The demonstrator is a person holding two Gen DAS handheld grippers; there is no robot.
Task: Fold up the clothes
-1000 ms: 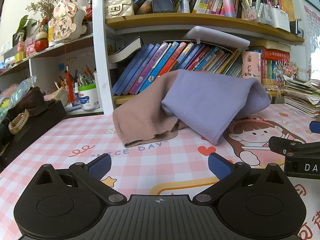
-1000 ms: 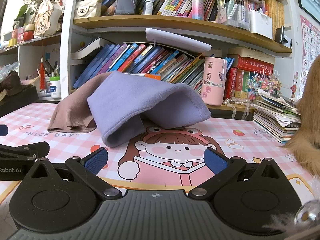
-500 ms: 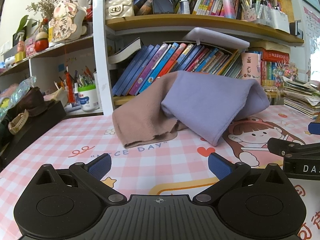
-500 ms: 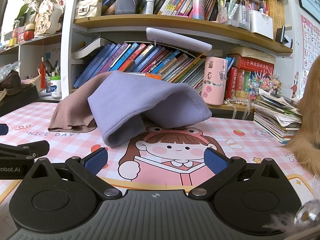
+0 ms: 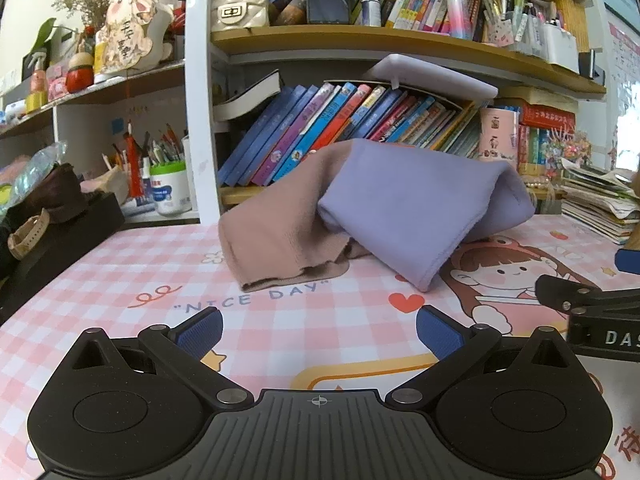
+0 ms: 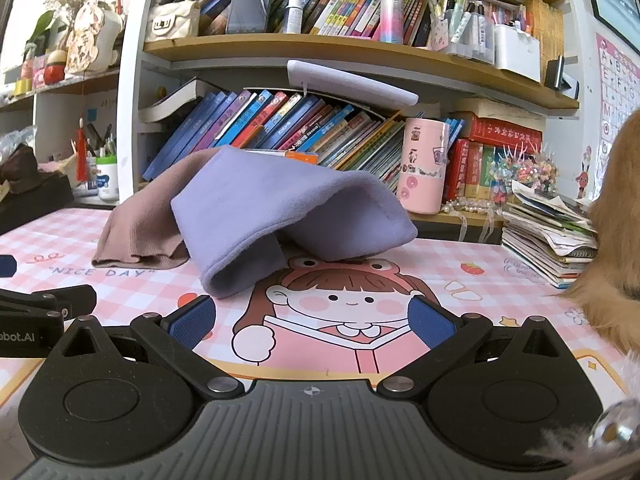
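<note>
A lilac garment (image 5: 416, 204) lies draped over a brown-pink garment (image 5: 276, 228) at the back of the pink checked table mat (image 5: 280, 320), against the bookshelf. Both show in the right wrist view, lilac (image 6: 280, 212) and brown-pink (image 6: 140, 236). My left gripper (image 5: 318, 330) is open and empty, low over the mat in front of the clothes. My right gripper (image 6: 312, 320) is open and empty, over the cartoon girl print. Each gripper's side shows in the other's view.
A bookshelf (image 5: 360, 128) full of books stands right behind the clothes. A black box (image 5: 52, 240) with a watch sits at the left. A paper stack (image 6: 548, 236) and a furry tan thing (image 6: 612, 248) are at the right. A pink cup (image 6: 424, 168) stands behind.
</note>
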